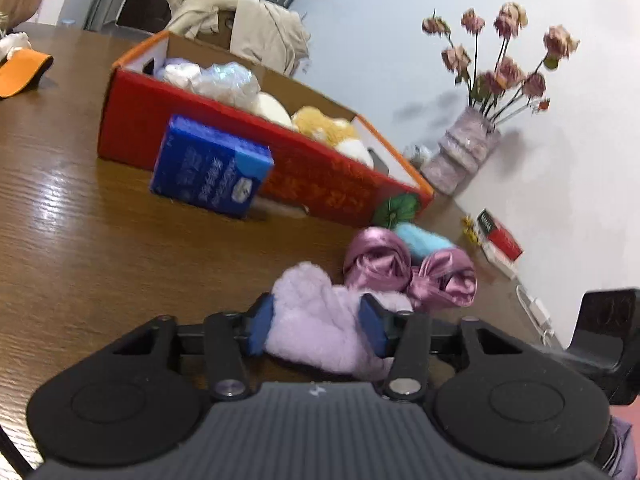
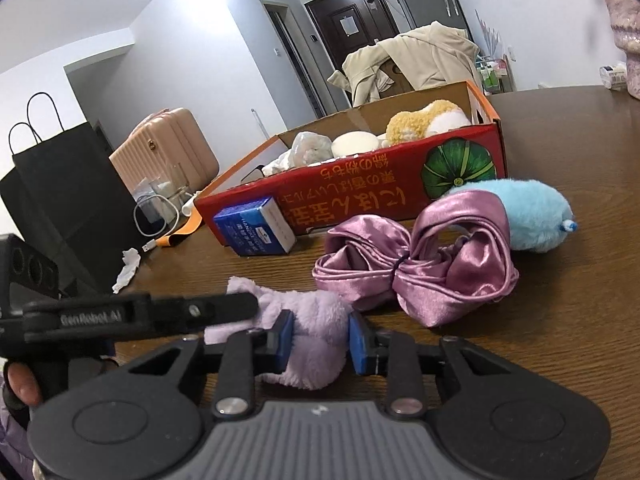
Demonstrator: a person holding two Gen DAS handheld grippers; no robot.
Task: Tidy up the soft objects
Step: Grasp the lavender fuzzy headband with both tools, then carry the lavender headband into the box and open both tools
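Observation:
A fluffy lilac cloth [image 1: 316, 320] lies on the wooden table [image 1: 80, 240]. My left gripper [image 1: 318, 326] is shut on one end of it. My right gripper [image 2: 320, 338] is shut on the other end of the lilac cloth [image 2: 316, 332]. Just beyond lie a shiny pink satin bow [image 2: 416, 264], also in the left wrist view [image 1: 400, 270], and a light blue plush [image 2: 528, 212], also in the left wrist view [image 1: 420, 240]. A red cardboard box [image 2: 360, 196] behind them holds several soft toys; it also shows in the left wrist view [image 1: 168, 120].
A blue tissue pack [image 1: 210, 166] leans on the box front. A vase of dried flowers [image 1: 464, 152] and a red-white packet [image 1: 500, 236] stand by the wall. A black paper bag [image 2: 72, 192], a pink suitcase [image 2: 168, 148] and cables [image 2: 156, 220] are at the table's far left.

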